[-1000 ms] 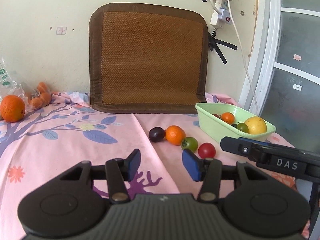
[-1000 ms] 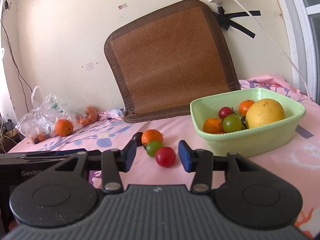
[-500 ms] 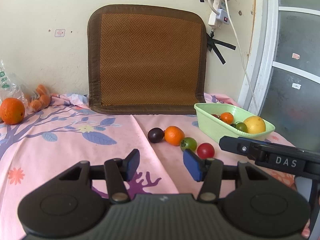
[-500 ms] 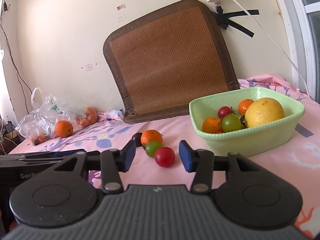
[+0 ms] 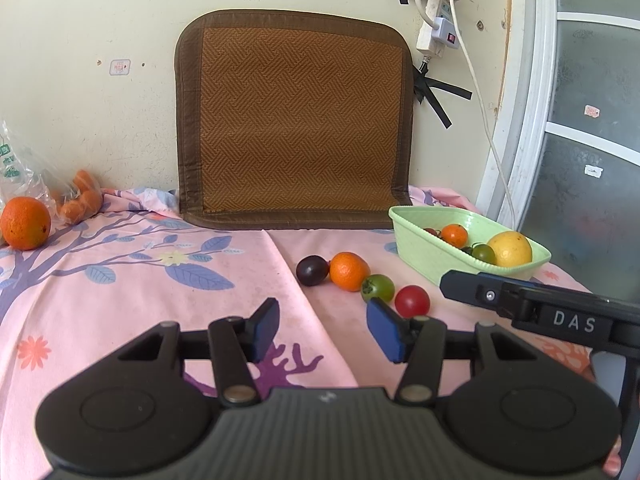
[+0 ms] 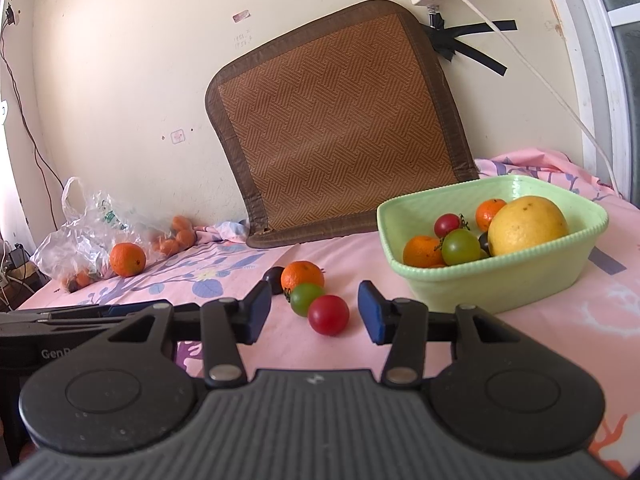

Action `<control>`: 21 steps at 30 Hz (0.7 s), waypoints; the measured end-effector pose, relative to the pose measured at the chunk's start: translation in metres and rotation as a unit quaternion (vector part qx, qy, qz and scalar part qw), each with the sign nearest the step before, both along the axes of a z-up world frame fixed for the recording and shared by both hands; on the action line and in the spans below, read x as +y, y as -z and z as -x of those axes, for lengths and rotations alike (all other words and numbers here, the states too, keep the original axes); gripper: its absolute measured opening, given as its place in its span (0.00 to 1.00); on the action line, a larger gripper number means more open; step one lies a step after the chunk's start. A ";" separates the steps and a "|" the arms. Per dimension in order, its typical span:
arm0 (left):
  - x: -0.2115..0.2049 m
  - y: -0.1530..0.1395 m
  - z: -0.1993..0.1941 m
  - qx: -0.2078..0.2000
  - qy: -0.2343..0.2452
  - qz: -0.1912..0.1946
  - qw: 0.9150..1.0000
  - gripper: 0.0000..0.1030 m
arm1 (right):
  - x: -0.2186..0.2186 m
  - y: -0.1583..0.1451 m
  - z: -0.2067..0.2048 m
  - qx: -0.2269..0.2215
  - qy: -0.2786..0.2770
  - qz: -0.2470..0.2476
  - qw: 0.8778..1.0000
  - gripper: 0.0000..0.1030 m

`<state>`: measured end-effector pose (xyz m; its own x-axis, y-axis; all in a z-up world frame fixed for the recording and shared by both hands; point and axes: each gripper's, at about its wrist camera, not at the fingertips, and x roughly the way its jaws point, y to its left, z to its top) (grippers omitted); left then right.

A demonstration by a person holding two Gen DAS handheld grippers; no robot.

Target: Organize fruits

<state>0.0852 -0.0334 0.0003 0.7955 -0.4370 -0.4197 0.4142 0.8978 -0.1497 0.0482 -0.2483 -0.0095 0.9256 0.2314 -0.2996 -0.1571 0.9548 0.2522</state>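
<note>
Four small fruits lie in a short row on the pink cloth [image 6: 540, 340], just left of the green bowl [image 6: 500, 280]. The red tomato [image 6: 328, 314] is the nearest one, then the green tomato [image 6: 305, 298] touching it, then the small orange [image 6: 302, 275], and the dark plum [image 6: 275, 275] at the far end. The bowl already holds a big yellow fruit [image 6: 527, 224], two small oranges and some tomatoes.

The right gripper [image 6: 312, 307] has its fingers spread wide and it holds nothing. The red tomato sits in the gap between them, a little ahead of the tips. The left gripper [image 5: 322, 327] is spread too, also without anything in it, and it points at bare cloth to the left of the row.

The risk, I think, is in the closing. The tomato is round and smooth, so if the fingers close off-centre it may squirt out and roll away on the cloth. Also, the green tomato is touching it, so a finger can push that one and disturb the whole row. Too strong a squeeze may bruise the soft skin.
</note>
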 end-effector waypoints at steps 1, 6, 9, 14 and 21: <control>0.000 0.000 0.000 0.000 0.000 0.000 1.000 0.48 | 0.000 0.000 0.000 0.000 0.000 0.000 1.000 0.49; 0.000 0.000 0.000 0.000 0.000 0.000 1.000 0.48 | 0.000 0.000 0.000 0.000 0.000 0.000 1.000 0.49; 0.000 0.000 0.000 0.000 0.000 0.000 1.000 0.48 | 0.000 0.000 0.000 -0.001 0.000 0.000 1.000 0.49; 0.000 0.000 0.000 0.000 0.000 0.000 1.000 0.48 | 0.001 0.001 0.000 0.000 0.000 0.001 1.000 0.49; 0.000 0.000 0.000 0.000 0.000 0.000 1.000 0.48 | -0.002 -0.002 0.001 -0.002 0.002 -0.001 1.000 0.49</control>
